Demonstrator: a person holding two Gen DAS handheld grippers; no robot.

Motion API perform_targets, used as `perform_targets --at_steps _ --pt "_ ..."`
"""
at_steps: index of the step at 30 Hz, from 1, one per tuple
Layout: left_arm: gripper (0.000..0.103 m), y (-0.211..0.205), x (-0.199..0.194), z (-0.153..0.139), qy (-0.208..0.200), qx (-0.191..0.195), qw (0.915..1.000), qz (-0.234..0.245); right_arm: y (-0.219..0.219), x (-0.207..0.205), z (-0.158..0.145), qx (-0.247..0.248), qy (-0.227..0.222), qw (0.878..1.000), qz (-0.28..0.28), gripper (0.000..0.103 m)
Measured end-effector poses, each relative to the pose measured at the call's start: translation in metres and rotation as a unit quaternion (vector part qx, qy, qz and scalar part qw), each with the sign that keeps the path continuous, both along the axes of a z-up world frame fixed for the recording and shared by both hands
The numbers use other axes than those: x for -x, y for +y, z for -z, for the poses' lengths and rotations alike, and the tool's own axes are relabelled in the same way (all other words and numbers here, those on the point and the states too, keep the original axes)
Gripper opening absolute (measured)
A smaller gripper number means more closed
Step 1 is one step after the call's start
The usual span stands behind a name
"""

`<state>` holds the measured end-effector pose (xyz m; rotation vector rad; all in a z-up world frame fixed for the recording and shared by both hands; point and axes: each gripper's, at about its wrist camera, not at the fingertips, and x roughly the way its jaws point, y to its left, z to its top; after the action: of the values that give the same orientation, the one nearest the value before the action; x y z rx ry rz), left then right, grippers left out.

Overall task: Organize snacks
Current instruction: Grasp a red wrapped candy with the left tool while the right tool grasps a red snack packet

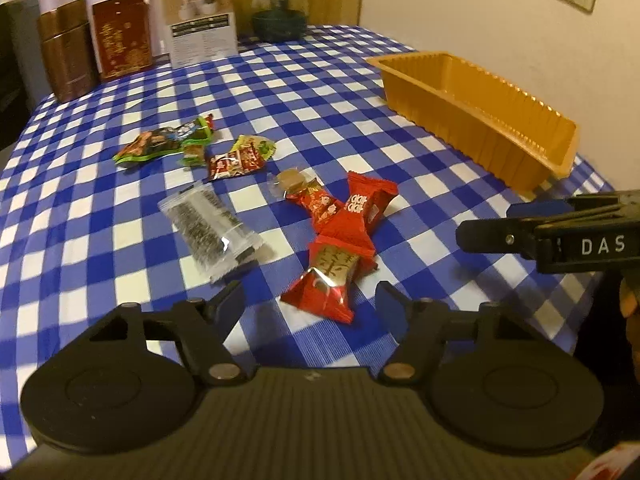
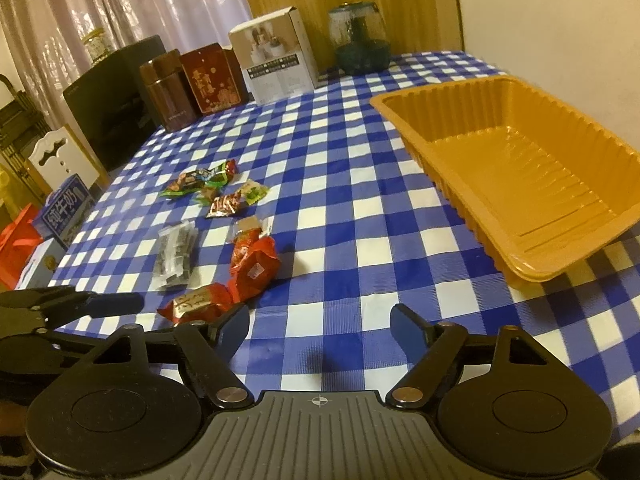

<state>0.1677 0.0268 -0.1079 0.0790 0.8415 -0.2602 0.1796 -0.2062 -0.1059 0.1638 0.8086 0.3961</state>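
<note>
Several wrapped snacks lie on the blue-and-white checked tablecloth [image 1: 320, 92]. A red-and-gold candy [image 1: 330, 280] lies nearest, just ahead of my open, empty left gripper [image 1: 310, 300]. Beside it lie a red packet [image 1: 362, 208], a clear packet with dark contents [image 1: 212, 226] and green packets [image 1: 160, 144]. An empty orange plastic tray [image 1: 480, 112] stands at the right. My right gripper [image 2: 320, 330] is open and empty above bare cloth, between the snacks [image 2: 256, 264] and the tray [image 2: 520, 168]. It also shows in the left wrist view [image 1: 492, 224].
Brown tins [image 1: 68, 60], a dark red box [image 1: 122, 36], a white carton [image 1: 200, 16] and a glass jar [image 1: 280, 4] stand along the table's far edge. A wall is right behind the tray. Left of the table are a black cabinet [image 2: 116, 96] and boxes on the floor.
</note>
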Motion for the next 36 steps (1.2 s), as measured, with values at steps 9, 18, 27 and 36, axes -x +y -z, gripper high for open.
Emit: perform_targets --at_steps 9,18,27,36 --pt "0.033 -0.007 -0.02 0.015 0.006 0.002 0.9988 0.049 0.008 -0.017 0.007 -0.006 0.005 1.0 0.001 0.075" --pt "0.025 0.012 -0.01 0.007 0.001 0.026 0.9996 -0.008 0.031 -0.029 0.008 -0.02 0.005 1.0 -0.024 0.074" --pt "0.025 0.035 0.001 -0.007 -0.015 0.043 0.9969 -0.064 0.063 -0.054 0.014 -0.022 0.003 0.999 -0.034 0.058" --pt "0.025 0.035 0.005 -0.007 -0.016 0.052 0.9957 -0.075 0.07 -0.061 0.023 -0.006 0.013 0.999 -0.028 0.033"
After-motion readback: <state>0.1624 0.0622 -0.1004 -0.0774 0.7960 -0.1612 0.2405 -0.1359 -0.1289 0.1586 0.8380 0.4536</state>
